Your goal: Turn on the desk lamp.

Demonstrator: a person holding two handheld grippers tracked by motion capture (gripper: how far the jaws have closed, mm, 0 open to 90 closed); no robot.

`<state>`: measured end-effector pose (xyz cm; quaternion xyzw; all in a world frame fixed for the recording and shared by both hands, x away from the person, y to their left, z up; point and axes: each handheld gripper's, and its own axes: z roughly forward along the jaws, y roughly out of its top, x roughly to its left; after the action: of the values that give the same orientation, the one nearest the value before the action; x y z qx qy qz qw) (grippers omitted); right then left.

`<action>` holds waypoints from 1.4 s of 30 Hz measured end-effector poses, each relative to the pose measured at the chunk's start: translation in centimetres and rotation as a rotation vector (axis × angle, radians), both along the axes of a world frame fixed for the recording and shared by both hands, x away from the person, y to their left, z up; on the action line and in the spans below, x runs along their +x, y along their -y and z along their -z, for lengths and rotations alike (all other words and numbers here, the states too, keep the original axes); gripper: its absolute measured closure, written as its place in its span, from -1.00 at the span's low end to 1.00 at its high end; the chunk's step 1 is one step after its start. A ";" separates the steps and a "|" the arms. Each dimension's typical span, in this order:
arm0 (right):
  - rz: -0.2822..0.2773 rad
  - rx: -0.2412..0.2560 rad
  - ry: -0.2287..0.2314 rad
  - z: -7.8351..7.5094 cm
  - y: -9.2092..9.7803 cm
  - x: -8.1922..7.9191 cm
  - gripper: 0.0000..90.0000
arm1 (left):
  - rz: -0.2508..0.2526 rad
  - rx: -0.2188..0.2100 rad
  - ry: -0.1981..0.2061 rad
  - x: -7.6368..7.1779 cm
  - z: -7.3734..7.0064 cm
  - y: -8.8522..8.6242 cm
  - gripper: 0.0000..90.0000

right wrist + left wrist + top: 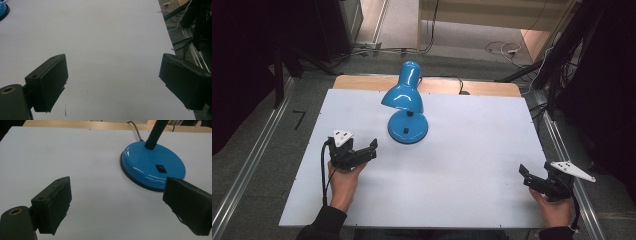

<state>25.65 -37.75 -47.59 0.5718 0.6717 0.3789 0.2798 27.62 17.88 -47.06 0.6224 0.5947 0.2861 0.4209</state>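
Blue and glossy, the desk lamp [406,107] stands upright on the far middle of the white table [462,165], a little left of centre. Its round, shallow-domed base [153,168] rests flat on the tabletop and carries a small black rocker switch [160,168] on its near slope; a dark rim runs around the foot of the base. A black ribbed neck [155,133] rises from the far part of the base, and the cone-shaped shade [404,90] leans over toward the left, its wide mouth tipped downward above the base. A dark cord [136,130] trails from the lamp toward the far edge, where a strip of bare wood shows beyond the white surface.

On the near left, the left gripper [364,151] is held just above the table, pointing toward the lamp from near it but apart from it; its jaws stand wide apart with nothing between them, the right jaw overlapping the base's near edge in the left gripper view. On the near right edge of the table, the right gripper [528,176] is well apart from the lamp, its jaws likewise spread wide over bare tabletop and holding nothing.
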 end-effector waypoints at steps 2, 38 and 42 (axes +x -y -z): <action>0.000 -0.004 0.006 0.0 0.0 0.0 -0.84 | 0.008 0.004 0.004 0.3 0.0 0.4 -0.71; -0.006 -0.006 -0.009 0.2 -0.2 0.3 -0.84 | 0.076 0.005 0.017 4.8 0.0 4.4 0.07; -0.008 -0.009 -0.007 0.2 -0.1 0.3 -0.84 | 0.080 0.000 0.031 5.1 0.1 4.7 0.33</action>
<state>25.97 -37.60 -47.83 0.5693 0.6766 0.3750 0.2783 32.75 13.23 -47.12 0.6411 0.5628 0.2785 0.4412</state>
